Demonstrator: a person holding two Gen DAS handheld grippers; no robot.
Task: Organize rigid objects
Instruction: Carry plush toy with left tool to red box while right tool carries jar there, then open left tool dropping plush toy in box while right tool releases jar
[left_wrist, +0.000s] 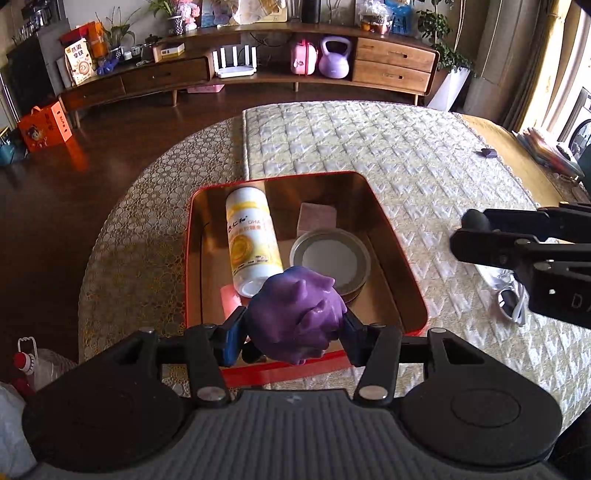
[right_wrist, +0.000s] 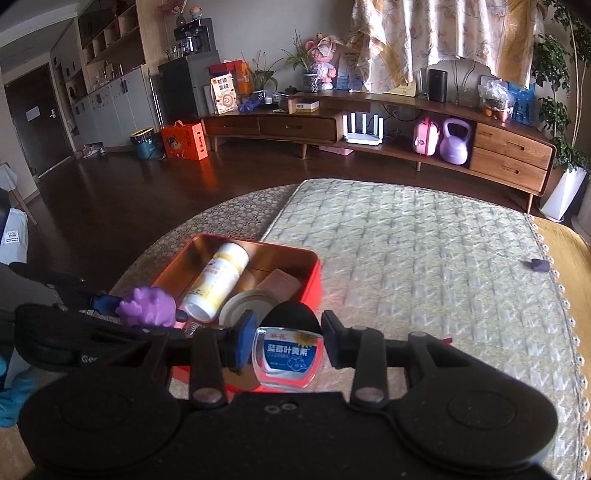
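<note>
The left claw (left_wrist: 295, 328) pinches a purple toy (left_wrist: 299, 317) low in the frame, over the red box (left_wrist: 192, 258). The right claw (right_wrist: 288, 341) squeezes a small clear bottle (right_wrist: 286, 360) beside the box.

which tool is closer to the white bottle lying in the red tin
Left. The left tool, gripping a purple toy, hangs right over the white bottle's near end; the right tool is off beside the red tin.
</note>
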